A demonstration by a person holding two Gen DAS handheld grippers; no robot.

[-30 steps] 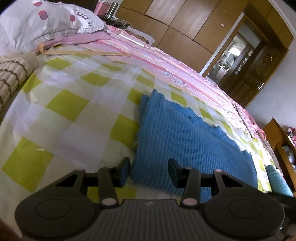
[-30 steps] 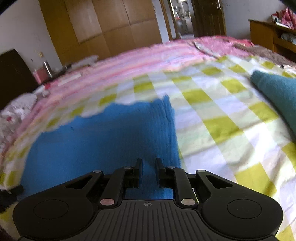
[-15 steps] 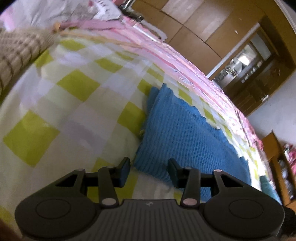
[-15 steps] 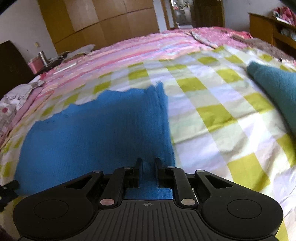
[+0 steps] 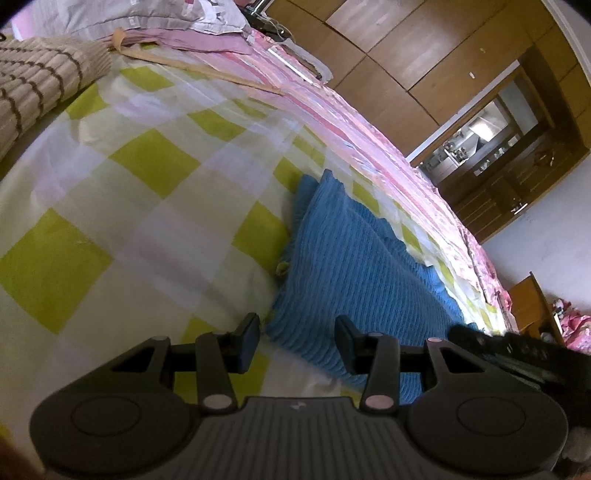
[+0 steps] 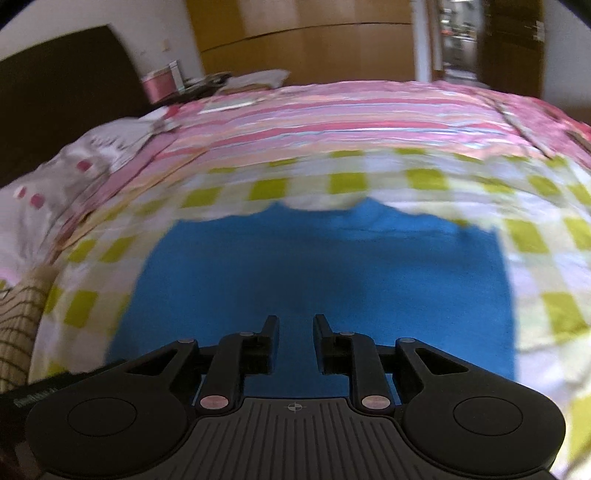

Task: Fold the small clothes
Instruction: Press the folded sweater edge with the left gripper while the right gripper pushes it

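A blue knitted garment (image 5: 351, 266) lies flat on the green-and-white checked bedspread (image 5: 140, 206). My left gripper (image 5: 297, 338) is open and empty, its fingers astride the garment's near left corner, just above it. In the right wrist view the garment (image 6: 325, 273) fills the middle. My right gripper (image 6: 295, 334) hovers over its near edge with the jaws a little apart and nothing between them. The right gripper's body shows at the right edge of the left wrist view (image 5: 517, 354).
A beige striped knit (image 5: 33, 85) lies at the left, also in the right wrist view (image 6: 18, 325). Pillows (image 5: 147, 14) and a pink striped quilt (image 6: 332, 118) lie beyond. A wooden wardrobe (image 5: 388, 55) and doorway (image 5: 480, 136) stand behind the bed.
My right gripper has let go of the garment's edge, opened a little and swung left over the cloth. My left gripper stays open at the garment's corner.
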